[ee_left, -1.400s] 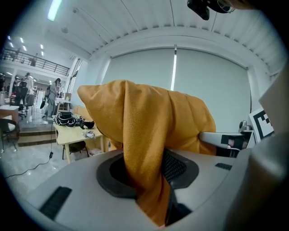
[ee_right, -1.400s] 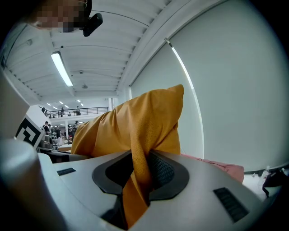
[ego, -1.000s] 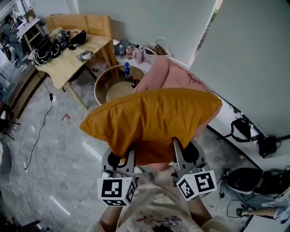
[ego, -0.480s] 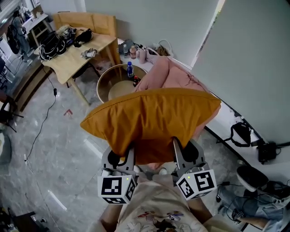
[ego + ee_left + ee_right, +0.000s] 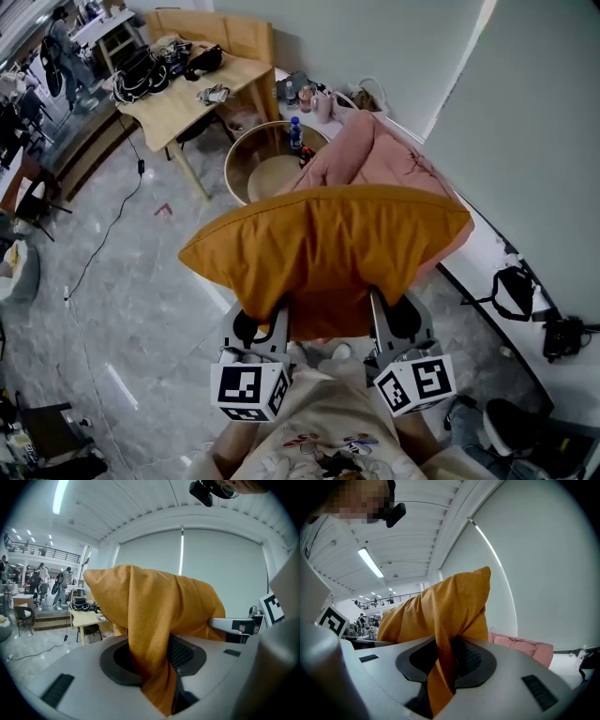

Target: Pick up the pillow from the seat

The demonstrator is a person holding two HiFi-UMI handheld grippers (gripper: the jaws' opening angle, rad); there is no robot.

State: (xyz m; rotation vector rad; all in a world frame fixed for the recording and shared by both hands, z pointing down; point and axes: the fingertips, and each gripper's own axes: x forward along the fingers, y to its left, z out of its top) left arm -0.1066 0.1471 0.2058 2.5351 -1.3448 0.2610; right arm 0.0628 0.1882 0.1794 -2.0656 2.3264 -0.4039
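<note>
Grey floor point(image 5: 112, 281), pink seat point(image 5: 370, 155) behind. Orange pillow point(image 5: 323, 253) is airborne, clear of the seat, with its lower edge clamped by the left hand-held gripper point(image 5: 265, 326) and the right hand-held gripper point(image 5: 389, 319). Pickup looks done; nothing obvious left.

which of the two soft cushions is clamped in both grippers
The mustard-orange fabric pillow, pinched at its near edge by the left gripper and right gripper; the pink cushion lies behind it, touched by neither.
</note>
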